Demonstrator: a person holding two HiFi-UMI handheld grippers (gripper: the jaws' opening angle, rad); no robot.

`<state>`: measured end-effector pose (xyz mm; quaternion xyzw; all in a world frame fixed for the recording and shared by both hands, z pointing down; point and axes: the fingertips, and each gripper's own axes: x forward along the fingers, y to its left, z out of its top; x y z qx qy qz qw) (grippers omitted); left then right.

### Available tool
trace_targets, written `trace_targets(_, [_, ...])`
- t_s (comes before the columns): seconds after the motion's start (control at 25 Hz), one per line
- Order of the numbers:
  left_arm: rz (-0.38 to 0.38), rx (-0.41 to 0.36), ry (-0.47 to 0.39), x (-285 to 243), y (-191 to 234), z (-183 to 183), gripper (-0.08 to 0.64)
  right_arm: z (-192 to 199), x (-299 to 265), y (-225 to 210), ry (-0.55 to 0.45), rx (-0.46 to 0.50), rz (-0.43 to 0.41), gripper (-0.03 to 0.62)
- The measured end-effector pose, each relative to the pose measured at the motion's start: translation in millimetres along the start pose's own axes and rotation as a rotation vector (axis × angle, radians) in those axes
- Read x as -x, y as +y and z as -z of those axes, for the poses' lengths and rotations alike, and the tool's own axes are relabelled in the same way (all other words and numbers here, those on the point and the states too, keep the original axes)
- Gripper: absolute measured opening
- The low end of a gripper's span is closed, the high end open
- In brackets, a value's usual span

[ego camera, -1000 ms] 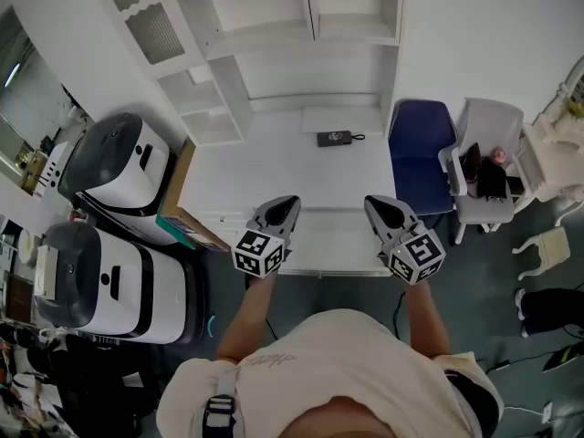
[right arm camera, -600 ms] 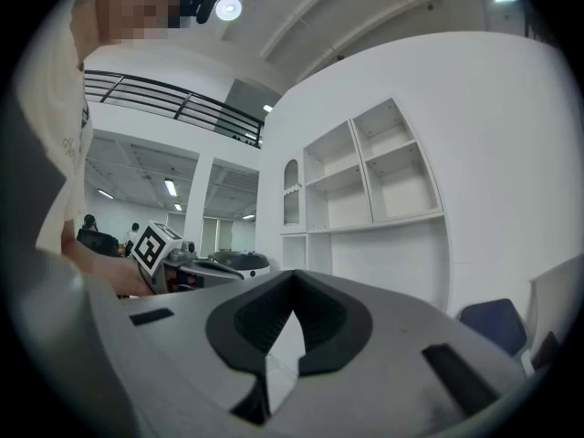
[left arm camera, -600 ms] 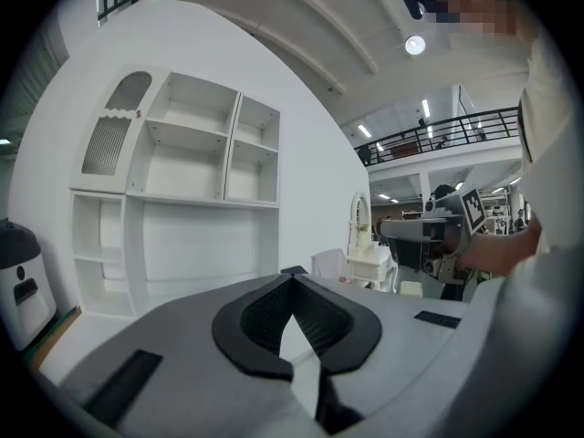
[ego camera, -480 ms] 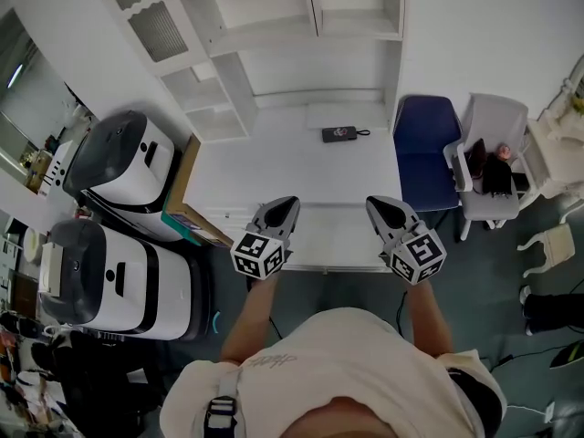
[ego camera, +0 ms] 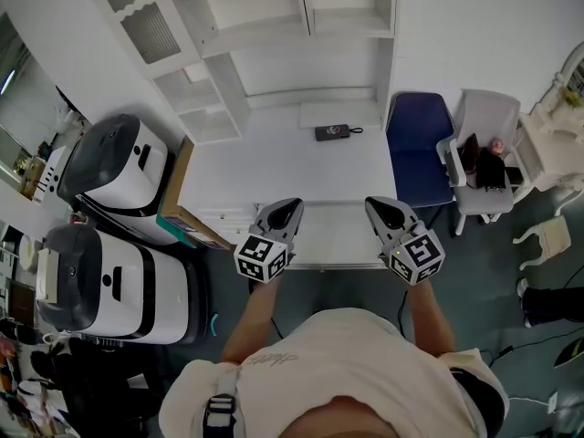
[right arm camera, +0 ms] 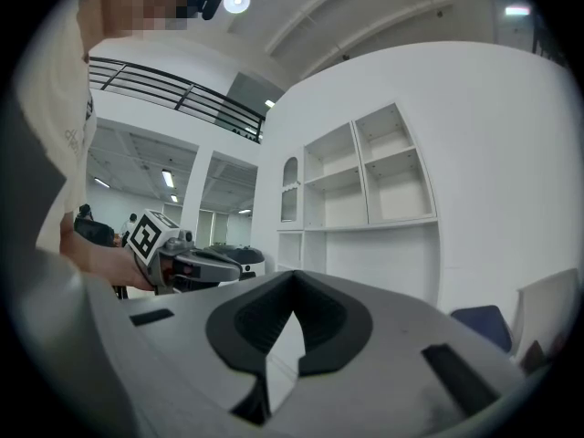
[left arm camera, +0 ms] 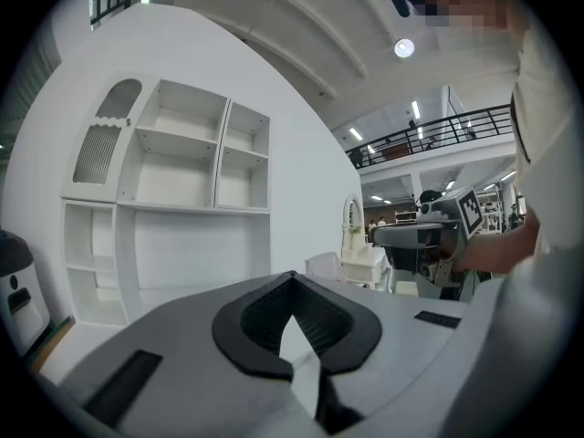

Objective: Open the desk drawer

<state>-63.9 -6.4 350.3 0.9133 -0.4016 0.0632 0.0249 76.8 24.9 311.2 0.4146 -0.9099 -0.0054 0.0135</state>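
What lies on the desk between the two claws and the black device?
Nothing; head view shows bare desk from left claw and right claw to the black device.

A small black device (ego camera: 334, 132) with a cord is lying just in front of the white shelf unit (ego camera: 265, 26). A blue chair (ego camera: 418, 144) is standing beside a white chair (ego camera: 493, 115) that is carrying a dark bag (ego camera: 481, 170). At the left, a white-and-black machine (ego camera: 114, 158) is sitting behind a second machine (ego camera: 91, 281), with a cardboard box (ego camera: 180, 185) leaning near them
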Motion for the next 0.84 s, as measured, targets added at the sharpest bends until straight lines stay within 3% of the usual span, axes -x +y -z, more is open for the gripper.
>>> trace_targets(0.32, [-0.008,-0.024,-0.003,2,5,-1,0.003,2,2,-3,0.006,0.016,0.019,-0.006])
trace_targets(0.84, [0.027,0.017,-0.035,-8,7,-7,0.003,5,-3,-6,0.025,0.02,0.037,-0.006])
